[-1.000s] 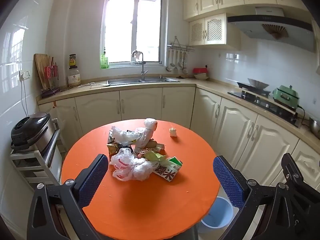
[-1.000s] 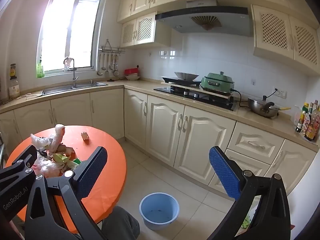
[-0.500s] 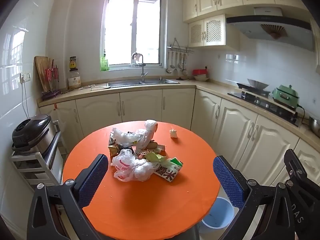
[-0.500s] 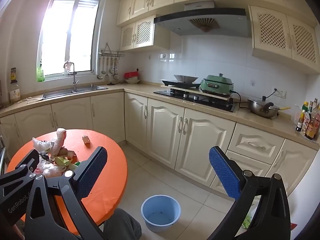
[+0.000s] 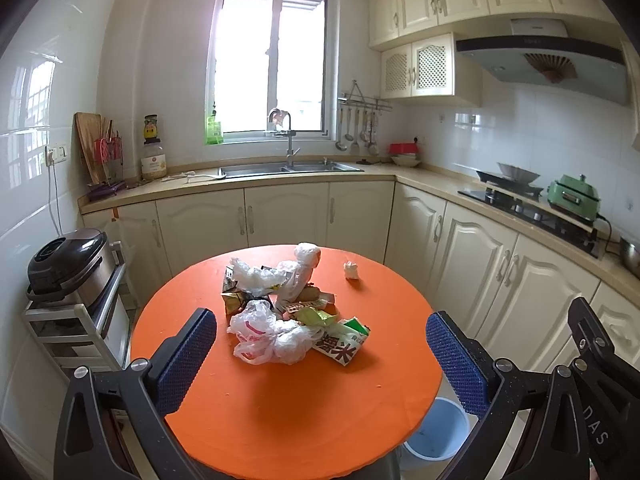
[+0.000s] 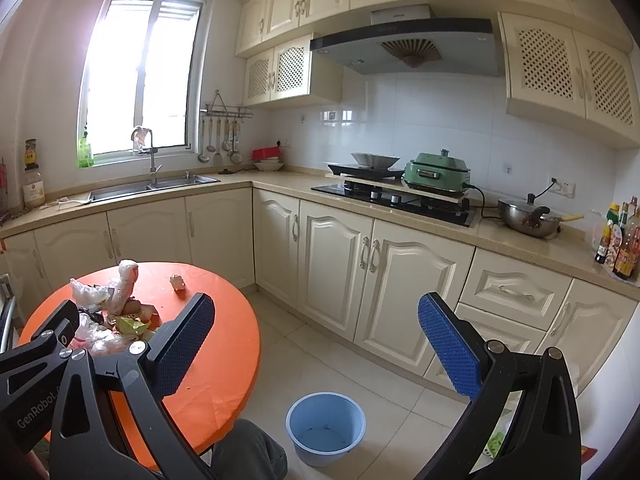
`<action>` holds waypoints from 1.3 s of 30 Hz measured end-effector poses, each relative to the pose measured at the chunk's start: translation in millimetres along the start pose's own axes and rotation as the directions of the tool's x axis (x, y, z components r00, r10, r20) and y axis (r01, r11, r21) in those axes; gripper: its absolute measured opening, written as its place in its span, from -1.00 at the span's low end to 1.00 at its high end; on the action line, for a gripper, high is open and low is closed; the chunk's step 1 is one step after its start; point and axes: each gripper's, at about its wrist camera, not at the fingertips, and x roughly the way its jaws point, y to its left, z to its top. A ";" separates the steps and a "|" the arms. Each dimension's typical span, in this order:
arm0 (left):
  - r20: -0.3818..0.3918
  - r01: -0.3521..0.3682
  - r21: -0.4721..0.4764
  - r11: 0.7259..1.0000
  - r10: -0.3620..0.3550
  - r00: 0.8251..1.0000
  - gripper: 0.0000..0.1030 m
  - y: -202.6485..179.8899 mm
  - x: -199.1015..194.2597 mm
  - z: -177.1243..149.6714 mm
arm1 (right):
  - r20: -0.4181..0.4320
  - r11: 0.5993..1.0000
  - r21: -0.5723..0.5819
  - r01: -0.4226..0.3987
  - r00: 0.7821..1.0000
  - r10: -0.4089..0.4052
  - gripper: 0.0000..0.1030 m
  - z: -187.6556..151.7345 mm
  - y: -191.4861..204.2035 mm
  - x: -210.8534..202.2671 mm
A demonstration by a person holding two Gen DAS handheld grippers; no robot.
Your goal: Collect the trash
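**Both grippers spread, trash heaped on the table**

I am holding my left gripper (image 5: pixel 320 360) wide apart, empty, facing the trash pile (image 5: pixel 288 312) mid orange table (image 5: pixel 280 412). My right gripper (image 6: pixel 316 344) is gaping empty above the blue bucket (image 6: pixel 326 420) on the floor beside the table.

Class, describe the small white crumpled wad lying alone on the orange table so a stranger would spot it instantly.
Find the round orange table. Beyond the central trash heap, toward the stove-side cabinets, sits a small white wad. Unlike everything else, it lies alone, touching nothing.
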 end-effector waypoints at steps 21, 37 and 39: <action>0.018 -0.023 -0.027 0.999 0.024 1.000 0.99 11.4 -10.0 -2.8 | -0.004 0.995 0.024 -0.093 0.996 0.093 1.00 -0.7 7.3 -4.6; 0.022 -0.026 -0.030 0.999 0.027 0.999 0.99 13.2 -10.8 -3.4 | -0.005 0.995 0.022 -0.093 0.996 0.093 1.00 -2.3 10.7 -5.4; 0.022 -0.025 -0.030 0.999 0.026 0.999 0.99 12.8 -10.7 -3.1 | -0.005 0.995 0.021 -0.093 0.996 0.093 1.00 -2.1 10.7 -5.4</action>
